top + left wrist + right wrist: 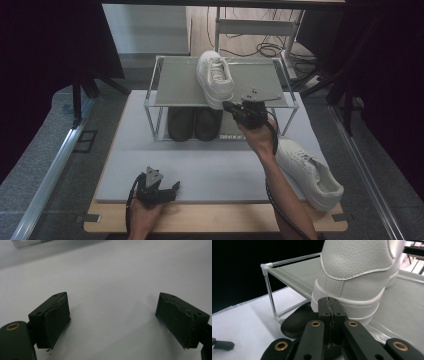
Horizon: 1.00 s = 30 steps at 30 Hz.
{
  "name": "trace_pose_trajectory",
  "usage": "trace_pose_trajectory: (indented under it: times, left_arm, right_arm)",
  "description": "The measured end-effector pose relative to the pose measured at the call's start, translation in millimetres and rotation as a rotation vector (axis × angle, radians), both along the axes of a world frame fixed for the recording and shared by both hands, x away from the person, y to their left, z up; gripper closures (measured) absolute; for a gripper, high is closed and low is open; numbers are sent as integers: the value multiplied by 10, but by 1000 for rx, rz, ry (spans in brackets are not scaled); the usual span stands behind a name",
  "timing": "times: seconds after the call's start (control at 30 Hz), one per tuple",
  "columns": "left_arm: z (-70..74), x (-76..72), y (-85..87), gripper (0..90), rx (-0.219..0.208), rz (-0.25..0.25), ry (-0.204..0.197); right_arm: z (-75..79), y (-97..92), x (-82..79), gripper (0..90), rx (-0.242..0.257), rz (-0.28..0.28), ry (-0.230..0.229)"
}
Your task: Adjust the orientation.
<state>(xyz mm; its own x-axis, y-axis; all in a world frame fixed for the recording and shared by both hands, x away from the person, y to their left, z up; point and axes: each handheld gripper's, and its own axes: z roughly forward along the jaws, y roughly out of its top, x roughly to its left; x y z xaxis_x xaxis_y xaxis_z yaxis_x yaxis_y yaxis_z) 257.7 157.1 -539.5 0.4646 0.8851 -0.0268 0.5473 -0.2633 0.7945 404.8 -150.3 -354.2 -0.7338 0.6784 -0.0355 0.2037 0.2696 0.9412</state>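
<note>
White shoe (215, 77) lies lengthwise on rack (172, 90), toe away.

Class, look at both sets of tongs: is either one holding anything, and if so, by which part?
Nothing is held. The left tongs are open over the bare white mat. The right tongs are shut, tips at the heel of the white shoe on the rack, gripping nothing.

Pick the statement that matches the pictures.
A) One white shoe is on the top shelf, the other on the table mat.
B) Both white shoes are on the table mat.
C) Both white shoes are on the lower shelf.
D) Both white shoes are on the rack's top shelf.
A: one white shoe sits on the rack's top shelf, while the other white shoe lies on the table mat at the right.
</note>
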Motion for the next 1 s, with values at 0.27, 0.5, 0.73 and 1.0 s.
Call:
trace_pose_trajectory:
  times: [0.27, 0.5, 0.73, 1.0]
  left_arm:
    - [-1, 0, 0, 116, -1, 0, 0]
    - [-1, 1, 1, 116, 1, -2, -2]
    - [0, 1, 1, 116, 1, -2, -2]
    - [-2, 1, -1, 116, -1, 0, -4]
  right_arm:
    - [-3, 280, 115, 899, -4, 42, 7]
    - [-3, 473, 114, 897, -13, 60, 6]
    - [-15, 387, 42, 848, 0, 77, 12]
    - [-21, 220, -114, 611, -15, 83, -3]
